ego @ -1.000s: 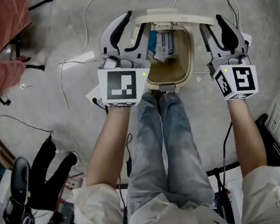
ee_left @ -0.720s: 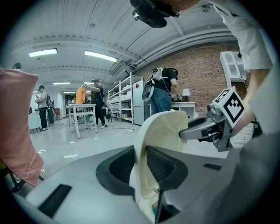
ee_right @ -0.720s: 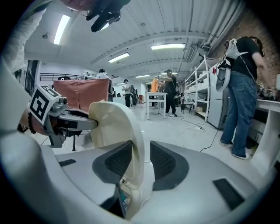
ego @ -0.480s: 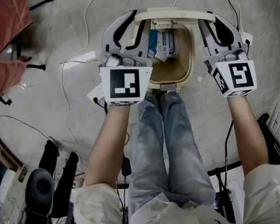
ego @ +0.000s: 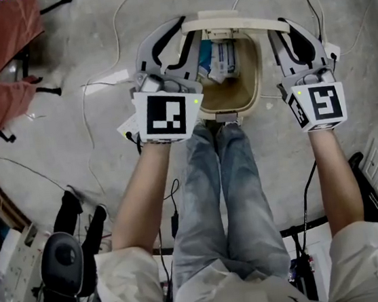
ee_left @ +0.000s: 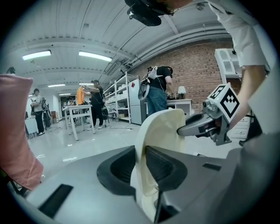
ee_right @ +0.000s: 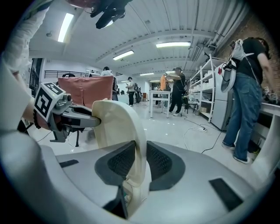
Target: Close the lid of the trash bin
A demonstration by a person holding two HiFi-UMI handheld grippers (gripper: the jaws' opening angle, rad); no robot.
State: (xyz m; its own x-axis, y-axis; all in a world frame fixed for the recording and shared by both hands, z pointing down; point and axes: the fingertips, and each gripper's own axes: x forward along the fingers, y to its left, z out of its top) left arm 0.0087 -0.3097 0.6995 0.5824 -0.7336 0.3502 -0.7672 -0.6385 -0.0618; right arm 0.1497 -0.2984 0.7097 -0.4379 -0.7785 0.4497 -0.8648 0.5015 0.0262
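The trash bin (ego: 256,70) stands on the floor (ego: 92,138) just beyond the person's legs (ego: 224,190), which are in blue jeans. Its cream lid (ego: 228,20) is up, standing on edge along the bin's far side, so the mouth is uncovered and a few packets (ego: 222,59) show inside. The left claw (ego: 184,31) is clamped on the left edge of the lid. Its jaws have just been closing, and in the left gripper view the dark pads press on the cream plastic from both sides. The right claw (ego: 287,32) grips the lid's right edge in the same way. Its jaws too have just been closing, with the lid's rim caught between the pads. Each gripper view shows the other claw holding the opposite edge of the lid. Both arms reach forward on either side of the legs. Thin cables (ego: 102,82) trail over the floor to the left of the bin
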